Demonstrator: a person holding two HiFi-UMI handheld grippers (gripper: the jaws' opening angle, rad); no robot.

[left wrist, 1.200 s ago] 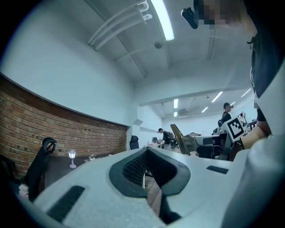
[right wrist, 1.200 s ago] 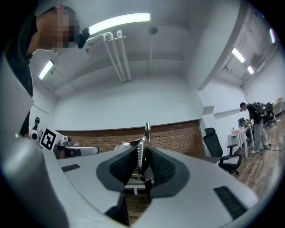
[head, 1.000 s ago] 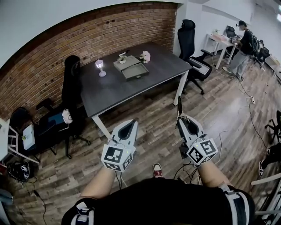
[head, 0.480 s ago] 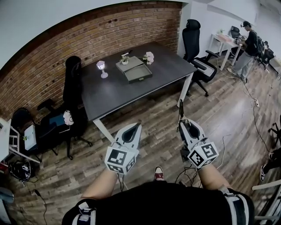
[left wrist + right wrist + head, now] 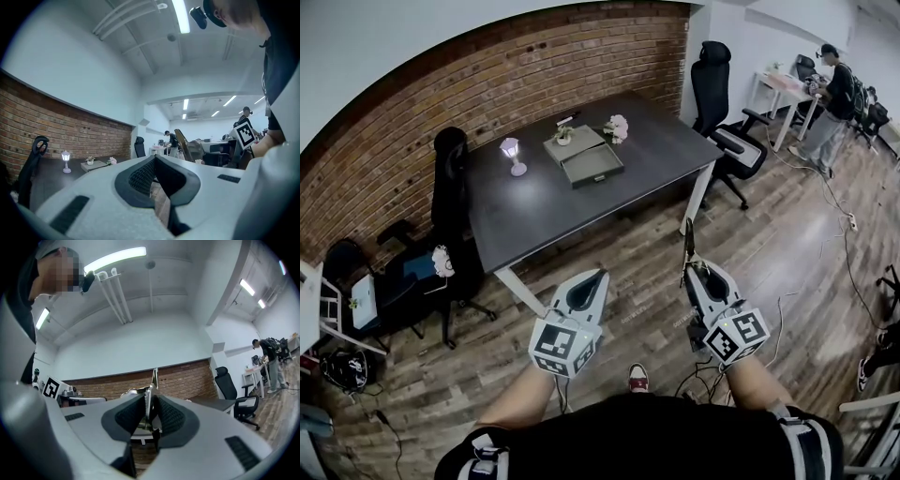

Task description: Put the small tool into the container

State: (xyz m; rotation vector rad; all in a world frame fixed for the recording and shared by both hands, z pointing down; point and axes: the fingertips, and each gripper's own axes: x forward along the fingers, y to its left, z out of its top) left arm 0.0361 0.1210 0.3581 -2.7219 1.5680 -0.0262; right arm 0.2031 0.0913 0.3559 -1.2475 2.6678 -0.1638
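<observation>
My right gripper [image 5: 693, 269] is shut on a thin metal tool [image 5: 688, 240] that sticks up and forward past the jaw tips. In the right gripper view the tool [image 5: 150, 397] sits upright between the black pads of the right gripper [image 5: 149, 409]. My left gripper [image 5: 597, 278] is shut with nothing in it; its pads [image 5: 140, 176] meet at the tip. Both are held over the wooden floor, well short of the dark table [image 5: 544, 202]. On the table's far part stands a grey box with an open drawer [image 5: 592, 167].
A small white lantern [image 5: 512, 150], a tiny potted plant [image 5: 563, 134] and pink flowers [image 5: 617, 127] stand round the grey box. Black office chairs [image 5: 450, 187] [image 5: 719, 94] flank the table. A person [image 5: 830, 94] stands at a far white desk. Cables lie on the floor.
Both grippers have shifted slightly lower and rightward in the head view, and the table has slid a little in the picture. The tool stays gripped; the left jaws stay shut.
</observation>
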